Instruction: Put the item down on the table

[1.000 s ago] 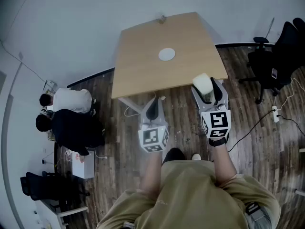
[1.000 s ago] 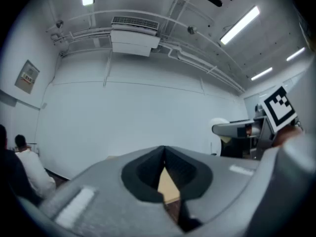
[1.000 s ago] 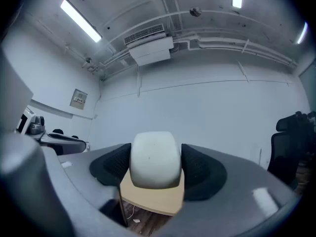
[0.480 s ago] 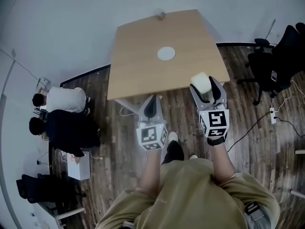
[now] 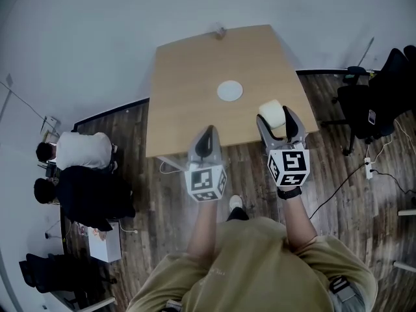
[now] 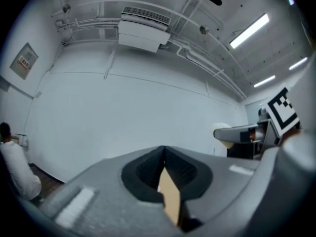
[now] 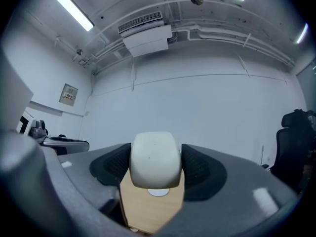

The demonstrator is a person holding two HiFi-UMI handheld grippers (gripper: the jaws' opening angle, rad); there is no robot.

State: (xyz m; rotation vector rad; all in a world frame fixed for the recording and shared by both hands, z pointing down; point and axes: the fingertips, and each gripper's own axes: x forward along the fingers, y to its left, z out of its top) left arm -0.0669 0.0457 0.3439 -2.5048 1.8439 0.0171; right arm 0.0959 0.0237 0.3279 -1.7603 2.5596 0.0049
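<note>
A cream, rounded item [image 5: 272,114] is clamped between the jaws of my right gripper [image 5: 276,119], which is shut on it. In the head view it hangs over the near right part of the light wooden table [image 5: 195,83]. In the right gripper view the item [image 7: 154,159] fills the gap between the pads, with the tabletop [image 7: 143,209] below it. My left gripper [image 5: 206,140] is shut with nothing in it and points at the table's near edge. In the left gripper view only a thin sliver of table [image 6: 171,201] shows between its jaws.
A flat white disc [image 5: 229,90] lies near the table's middle. A small object [image 5: 220,30] sits at the far edge. Two people [image 5: 83,174] sit at the left on the wooden floor side. A black office chair [image 5: 377,90] and floor cables [image 5: 364,174] are at the right.
The person has stepped closer to the table. Both grippers have come forward, and the held item now hangs over the table's near right part instead of off its edge.
</note>
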